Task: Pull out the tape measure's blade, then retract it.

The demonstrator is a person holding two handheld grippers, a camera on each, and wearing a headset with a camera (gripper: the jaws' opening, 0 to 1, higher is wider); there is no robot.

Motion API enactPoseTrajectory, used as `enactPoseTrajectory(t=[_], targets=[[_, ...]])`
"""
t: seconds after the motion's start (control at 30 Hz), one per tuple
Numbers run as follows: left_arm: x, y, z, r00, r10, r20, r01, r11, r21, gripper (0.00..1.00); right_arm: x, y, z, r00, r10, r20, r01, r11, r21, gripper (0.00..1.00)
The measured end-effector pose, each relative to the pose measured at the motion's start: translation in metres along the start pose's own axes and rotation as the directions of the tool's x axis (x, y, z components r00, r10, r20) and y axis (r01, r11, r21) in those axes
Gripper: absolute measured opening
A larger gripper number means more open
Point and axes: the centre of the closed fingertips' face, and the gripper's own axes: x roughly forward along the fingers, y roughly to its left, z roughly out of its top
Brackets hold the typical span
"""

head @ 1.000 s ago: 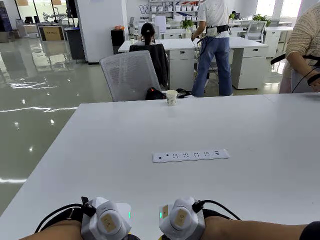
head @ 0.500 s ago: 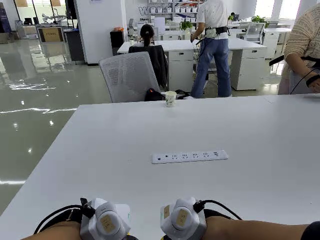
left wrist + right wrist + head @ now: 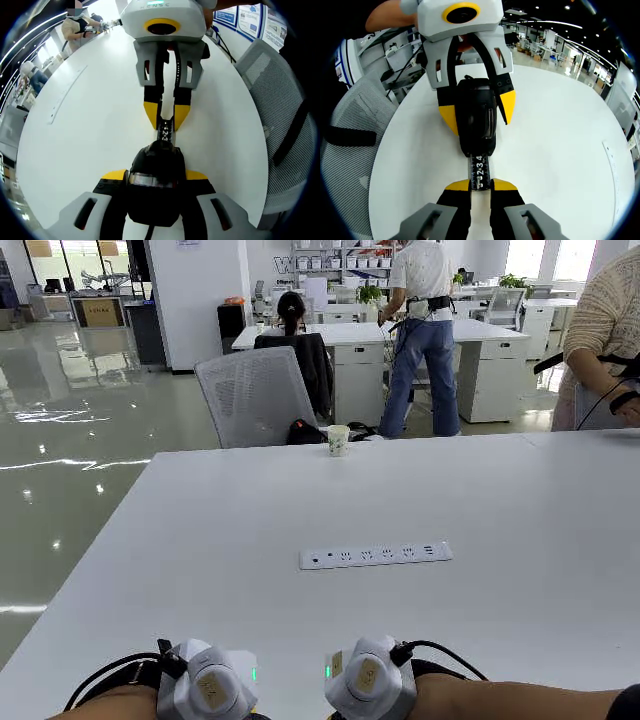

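Centrally, the black tape measure case [image 3: 154, 189] is clamped by the left gripper [image 3: 155, 175], presumably as an anchor. Its blade [image 3: 479, 172], a short length exposed, is pinched by the right gripper [image 3: 480, 186], set directly opposite so that a straight pull is allowed. Both are held at the near edge of the white table [image 3: 560, 150].

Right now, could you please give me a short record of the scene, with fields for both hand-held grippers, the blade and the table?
left hand-held gripper: shut on the black tape measure
right hand-held gripper: shut on the blade
blade: out a short way, marks 2 to 4 showing
table: white, holds a power strip and a paper cup
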Motion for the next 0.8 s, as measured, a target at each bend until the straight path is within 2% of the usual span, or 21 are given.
enactPoseTrajectory(t=[0.8], targets=[[0.0001,0.0003,0.0001,1.0000,0.005,0.002,-0.005,1.000,-0.004,0.36,-0.0052,-0.0008,-0.0076,0.9999,-0.007,-0.009,0.007,1.000,-0.004,0.11]])
